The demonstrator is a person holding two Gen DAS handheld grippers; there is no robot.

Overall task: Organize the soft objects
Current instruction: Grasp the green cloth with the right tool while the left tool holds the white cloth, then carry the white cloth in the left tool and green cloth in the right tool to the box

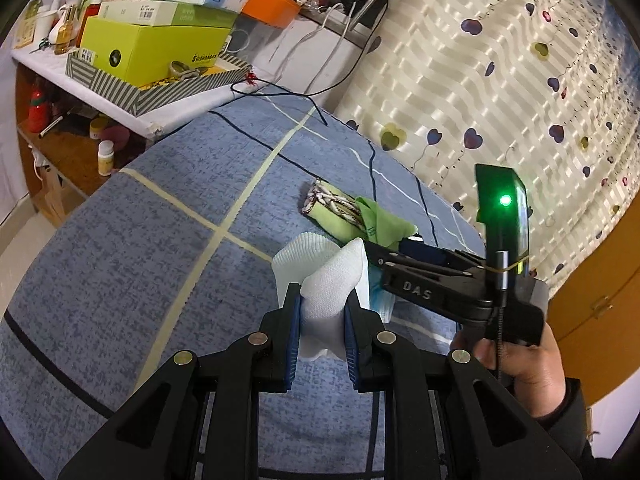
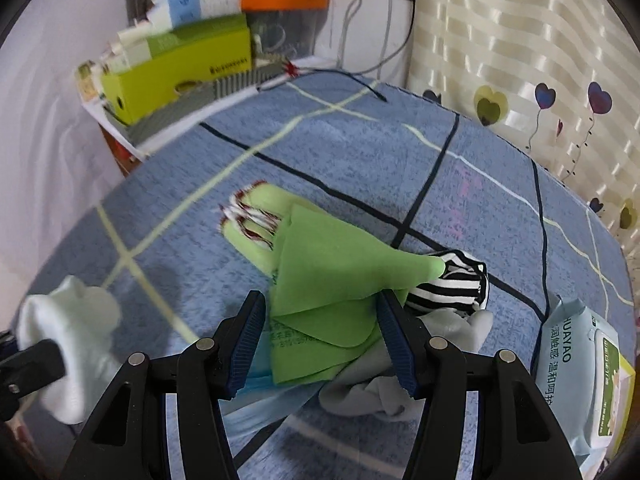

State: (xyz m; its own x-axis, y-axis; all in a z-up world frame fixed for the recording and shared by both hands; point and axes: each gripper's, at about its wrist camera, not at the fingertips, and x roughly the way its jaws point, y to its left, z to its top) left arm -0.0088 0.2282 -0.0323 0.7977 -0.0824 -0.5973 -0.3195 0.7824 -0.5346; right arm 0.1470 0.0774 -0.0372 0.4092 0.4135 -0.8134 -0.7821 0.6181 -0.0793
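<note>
Pinching a white sock [image 1: 320, 292] clear of the bed [image 1: 120, 260], left tongs [image 1: 322, 344] free the wide-open, empty right tongs [image 2: 320, 340] to straddle the green cloth [image 2: 320, 292]

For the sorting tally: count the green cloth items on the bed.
2: a bright green cloth between the open right gripper's fingers, and a paler green fringed piece partly under it. More may be hidden.

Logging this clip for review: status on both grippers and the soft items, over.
Left gripper shut on white sock. Right gripper open over green cloth, nothing gripped. Striped cloth and grey cloth crowd the pile; wipes pack beside it.
</note>
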